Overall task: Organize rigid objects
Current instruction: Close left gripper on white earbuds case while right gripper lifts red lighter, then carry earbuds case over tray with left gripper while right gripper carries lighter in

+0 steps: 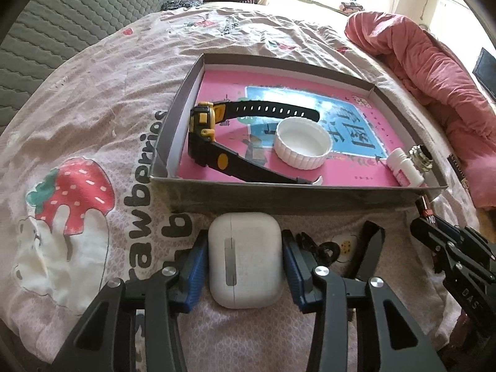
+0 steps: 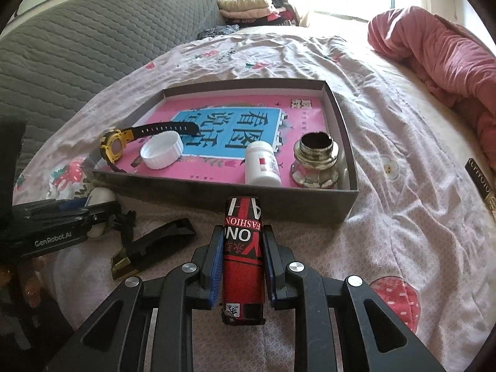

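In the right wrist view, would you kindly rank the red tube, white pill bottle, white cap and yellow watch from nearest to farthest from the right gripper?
1. Red tube, between the fingers of the right gripper.
2. White pill bottle, just ahead in the box, near its front wall.
3. White cap, ahead-left in the box.
4. Yellow watch, at the box's left end.
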A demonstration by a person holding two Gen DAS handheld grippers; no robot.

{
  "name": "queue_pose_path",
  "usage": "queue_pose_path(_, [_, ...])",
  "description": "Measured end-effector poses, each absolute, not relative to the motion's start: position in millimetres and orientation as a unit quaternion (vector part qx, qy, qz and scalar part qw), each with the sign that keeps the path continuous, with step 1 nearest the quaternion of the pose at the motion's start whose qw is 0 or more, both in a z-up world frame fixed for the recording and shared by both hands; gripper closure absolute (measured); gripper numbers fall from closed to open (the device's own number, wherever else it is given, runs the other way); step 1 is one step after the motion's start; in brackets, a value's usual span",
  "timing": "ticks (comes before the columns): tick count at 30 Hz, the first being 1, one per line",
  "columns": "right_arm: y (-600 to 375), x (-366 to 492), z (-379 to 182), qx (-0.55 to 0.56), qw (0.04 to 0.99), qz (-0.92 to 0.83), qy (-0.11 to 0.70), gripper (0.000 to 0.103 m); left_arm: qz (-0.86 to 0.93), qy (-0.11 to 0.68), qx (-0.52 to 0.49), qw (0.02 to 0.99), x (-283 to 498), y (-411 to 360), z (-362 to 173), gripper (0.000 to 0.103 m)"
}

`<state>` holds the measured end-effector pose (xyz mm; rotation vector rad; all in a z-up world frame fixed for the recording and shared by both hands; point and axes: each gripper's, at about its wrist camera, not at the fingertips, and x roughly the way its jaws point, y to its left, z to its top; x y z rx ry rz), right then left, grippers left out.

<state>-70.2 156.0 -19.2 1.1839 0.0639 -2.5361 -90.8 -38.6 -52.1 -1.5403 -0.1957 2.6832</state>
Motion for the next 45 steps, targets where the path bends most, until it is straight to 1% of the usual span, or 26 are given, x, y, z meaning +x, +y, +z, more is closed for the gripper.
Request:
queue_pose_path(7, [158.1,-65.8,-2.4,0.387,0.171,-0.906,0.021,0.080,0.871,-0.065,-0.486,0.023,-83.5,-36.0,-35.6,0.058])
queue_pose_path(30, [172.0,-62.5,23.2,0.345,0.169,-0.923,-0.009,0.080,0.900,-0.054,-0.433,0.007,-70.0,-25.5,15.5,0.058])
queue_pose_path(40, [175.3,-64.7,36.2,0.314,0.161,-0.936,-0.003,0.080,0.908,-0.061,-0.414,0.004,-84.8,-24.1,27.4,0.058])
queue_pose_path(45, [185.9,-70.6,43.3,0.296,0.149,-0.944,-0.015,0.080,0.913,-0.068,-0.403,-0.003,-97.0,-27.8,31.4,0.058])
